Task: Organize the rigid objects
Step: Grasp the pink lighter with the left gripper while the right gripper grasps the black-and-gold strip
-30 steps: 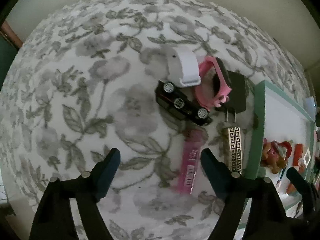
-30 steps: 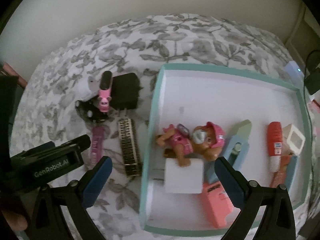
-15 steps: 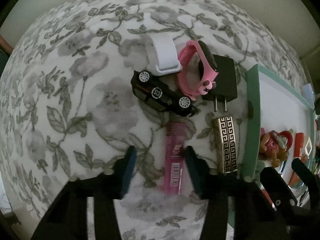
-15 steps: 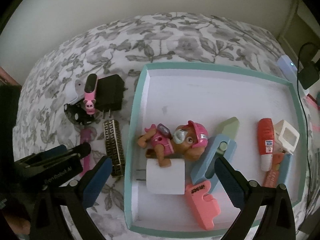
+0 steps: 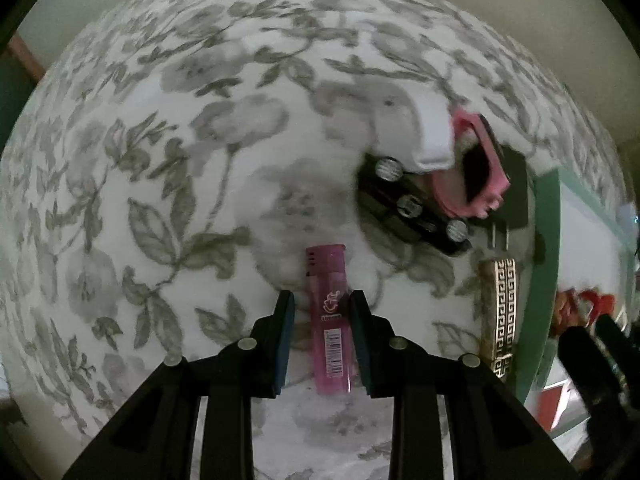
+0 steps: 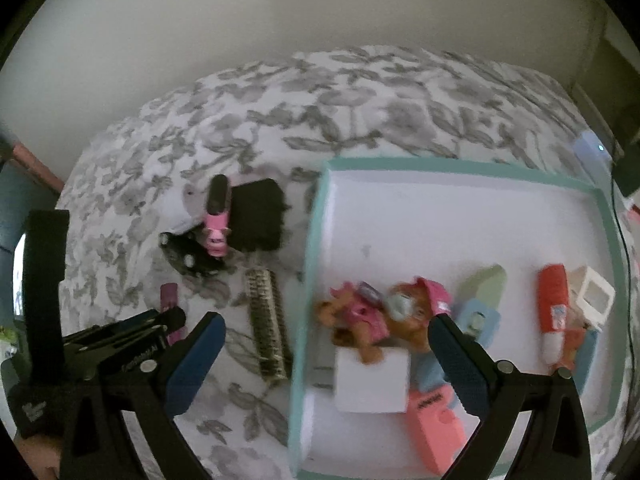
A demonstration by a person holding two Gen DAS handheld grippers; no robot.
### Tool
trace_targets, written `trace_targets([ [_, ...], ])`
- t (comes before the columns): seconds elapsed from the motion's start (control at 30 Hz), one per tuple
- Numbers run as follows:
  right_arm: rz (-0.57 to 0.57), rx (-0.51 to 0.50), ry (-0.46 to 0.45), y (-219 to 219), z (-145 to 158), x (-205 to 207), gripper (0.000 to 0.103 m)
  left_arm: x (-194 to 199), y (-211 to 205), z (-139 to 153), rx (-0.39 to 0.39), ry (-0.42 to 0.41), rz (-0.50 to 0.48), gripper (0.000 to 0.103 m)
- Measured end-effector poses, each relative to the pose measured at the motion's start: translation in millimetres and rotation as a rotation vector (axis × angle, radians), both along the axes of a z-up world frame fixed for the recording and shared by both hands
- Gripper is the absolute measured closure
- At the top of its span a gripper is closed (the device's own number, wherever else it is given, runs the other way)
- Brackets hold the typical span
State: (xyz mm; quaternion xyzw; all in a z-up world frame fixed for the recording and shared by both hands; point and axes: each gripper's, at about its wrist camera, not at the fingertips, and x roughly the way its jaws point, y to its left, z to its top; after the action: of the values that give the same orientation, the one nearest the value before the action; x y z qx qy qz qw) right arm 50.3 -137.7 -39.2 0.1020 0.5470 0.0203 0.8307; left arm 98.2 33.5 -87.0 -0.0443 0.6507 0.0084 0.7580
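Observation:
A pink lighter (image 5: 330, 316) lies on the floral cloth between the two fingers of my left gripper (image 5: 322, 304). The jaws are narrowed around it with small gaps on both sides. In the right wrist view the lighter's tip (image 6: 168, 295) shows beyond the left gripper (image 6: 160, 322). My right gripper (image 6: 326, 330) is wide open and empty above the teal tray's (image 6: 310, 264) left rim. Beyond the lighter lie a black toy car (image 5: 412, 208), a pink watch (image 5: 476, 176), a white strap (image 5: 424, 128), a black charger (image 5: 514, 184) and a gold patterned bar (image 5: 500, 312).
The tray (image 5: 538, 280) holds a pink dog figure (image 6: 384, 316), a white cube (image 6: 372, 382), a coral block (image 6: 436, 430), blue and green pieces (image 6: 478, 300) and a red tube (image 6: 554, 308). A cable and small devices (image 6: 592, 148) sit at the far right.
My left gripper has moved forward and down over the pink lighter and its jaws have narrowed from wide open to close around it. The right gripper stayed open and shifted slightly.

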Motion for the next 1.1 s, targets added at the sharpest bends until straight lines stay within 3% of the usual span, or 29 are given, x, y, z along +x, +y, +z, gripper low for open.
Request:
trace_targets([
  [0.23, 0.12, -0.042, 0.0, 37, -7, 12, 0.006, 4, 34, 2, -0.024, 0.003, 0.049, 0.074],
  [0.47, 0.2, -0.06, -0.008, 57, -12, 17, 0.017, 10, 64, 1, -0.058, 0.008, 0.069, 0.074],
  [0.57, 0.21, -0.032, -0.017, 58, -7, 16, 0.03, 11, 77, 1, -0.074, 0.011, 0.078, 0.074],
  [0.63, 0.219, -0.021, -0.024, 61, -4, 16, 0.032, 12, 84, -1, -0.076, 0.011, 0.076, 0.074],
  [0.9, 0.232, -0.077, 0.052, 70, -30, 16, 0.045, 11, 77, 1, -0.071, 0.01, 0.073, 0.074],
  [0.97, 0.229, -0.076, 0.063, 70, -34, 16, 0.048, 9, 60, -3, -0.059, 0.01, 0.068, 0.073],
  [1.1, 0.236, -0.014, 0.081, 71, -37, 15, 0.057, 10, 53, -4, -0.059, 0.01, 0.053, 0.067],
])
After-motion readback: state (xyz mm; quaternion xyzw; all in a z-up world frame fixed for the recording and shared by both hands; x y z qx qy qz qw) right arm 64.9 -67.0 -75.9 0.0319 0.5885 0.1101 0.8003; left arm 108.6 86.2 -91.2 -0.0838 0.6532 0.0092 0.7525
